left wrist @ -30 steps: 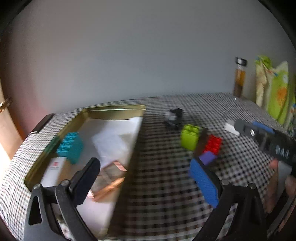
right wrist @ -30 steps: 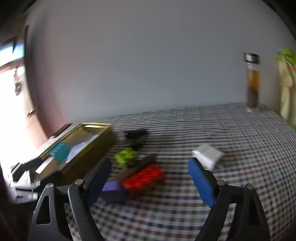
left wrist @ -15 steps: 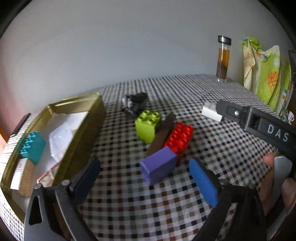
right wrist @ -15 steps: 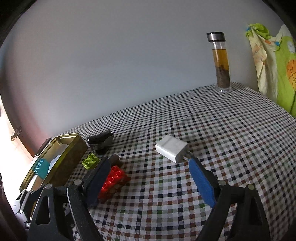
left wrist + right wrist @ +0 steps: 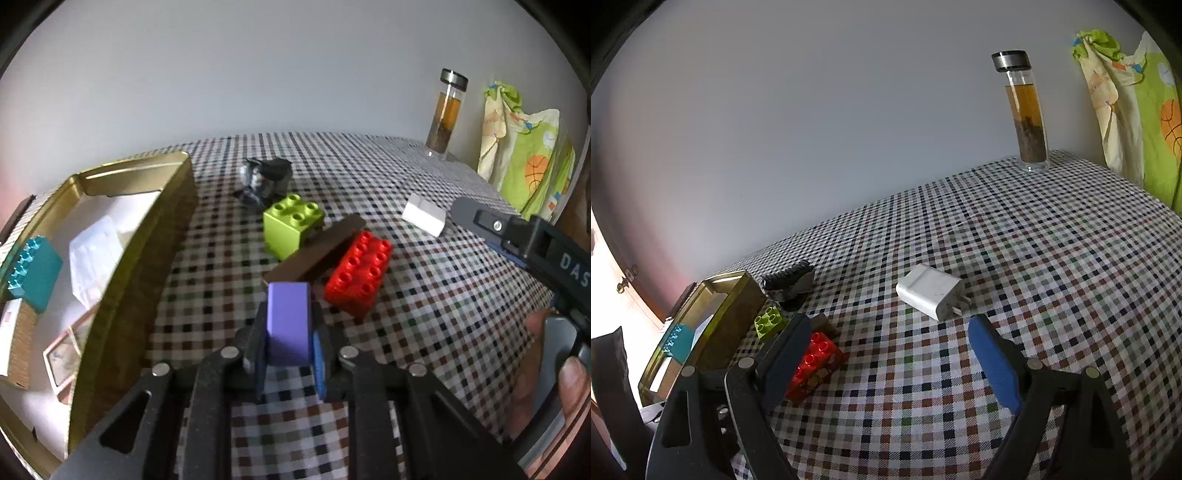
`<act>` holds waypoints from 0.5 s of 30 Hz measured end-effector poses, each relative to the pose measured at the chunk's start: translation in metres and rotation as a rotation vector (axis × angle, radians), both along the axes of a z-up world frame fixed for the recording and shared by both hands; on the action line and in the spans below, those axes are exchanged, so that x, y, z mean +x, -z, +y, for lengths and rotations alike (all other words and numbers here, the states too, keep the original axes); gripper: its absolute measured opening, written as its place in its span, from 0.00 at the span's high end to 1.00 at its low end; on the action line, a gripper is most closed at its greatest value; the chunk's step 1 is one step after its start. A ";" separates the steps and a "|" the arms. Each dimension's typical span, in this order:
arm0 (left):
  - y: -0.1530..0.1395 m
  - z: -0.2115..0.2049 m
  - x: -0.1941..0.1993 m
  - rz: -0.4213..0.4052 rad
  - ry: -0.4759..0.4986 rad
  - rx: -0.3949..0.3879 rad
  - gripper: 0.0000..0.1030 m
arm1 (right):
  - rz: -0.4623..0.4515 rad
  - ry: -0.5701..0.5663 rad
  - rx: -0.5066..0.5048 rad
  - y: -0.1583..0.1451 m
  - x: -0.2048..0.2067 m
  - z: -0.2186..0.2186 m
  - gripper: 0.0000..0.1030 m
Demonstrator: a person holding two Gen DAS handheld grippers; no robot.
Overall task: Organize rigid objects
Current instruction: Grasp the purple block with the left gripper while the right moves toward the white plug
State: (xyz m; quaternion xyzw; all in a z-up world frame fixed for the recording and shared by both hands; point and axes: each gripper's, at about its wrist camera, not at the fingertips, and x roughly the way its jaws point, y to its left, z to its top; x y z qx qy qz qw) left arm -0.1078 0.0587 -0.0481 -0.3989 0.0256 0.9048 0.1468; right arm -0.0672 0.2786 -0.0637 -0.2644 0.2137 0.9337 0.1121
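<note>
My left gripper [image 5: 289,334] is shut on a purple block [image 5: 288,317], low over the checked cloth. Just beyond it lie a red brick [image 5: 360,273], a brown plank [image 5: 314,254], a lime brick [image 5: 291,225] and a dark grey object [image 5: 266,177]. The gold tin [image 5: 147,236] at the left holds a teal brick [image 5: 31,273] and papers. My right gripper [image 5: 890,354] is open and empty, just in front of the white charger [image 5: 931,290]. The red brick [image 5: 812,363] lies by its left finger.
A glass bottle of brown liquid [image 5: 1027,114] stands at the back right, and also shows in the left wrist view [image 5: 447,114]. A green patterned cloth [image 5: 1137,103] hangs at the right edge. The checked tablecloth [image 5: 1034,258] covers the whole table.
My left gripper swung right from the tin to the brick pile and shut on the purple block. My right gripper turned right to face the white charger.
</note>
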 end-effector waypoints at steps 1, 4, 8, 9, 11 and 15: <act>0.000 -0.002 0.000 0.006 0.001 0.000 0.82 | -0.004 -0.003 -0.003 0.001 -0.001 0.000 0.14; -0.004 -0.005 0.002 0.037 0.001 -0.002 0.82 | -0.009 -0.009 -0.003 0.001 -0.002 0.000 0.14; -0.006 -0.009 0.002 0.055 -0.015 0.002 0.82 | -0.029 -0.017 0.044 -0.001 -0.004 0.003 0.14; -0.006 -0.010 0.001 0.058 -0.021 0.003 0.82 | -0.040 -0.015 0.073 -0.002 -0.006 0.004 0.14; -0.007 -0.009 -0.003 0.066 -0.034 0.001 0.82 | -0.065 -0.019 0.111 -0.003 -0.011 0.008 0.14; -0.007 -0.008 -0.012 0.071 -0.052 -0.002 0.82 | -0.129 -0.052 0.143 0.002 -0.026 0.014 0.14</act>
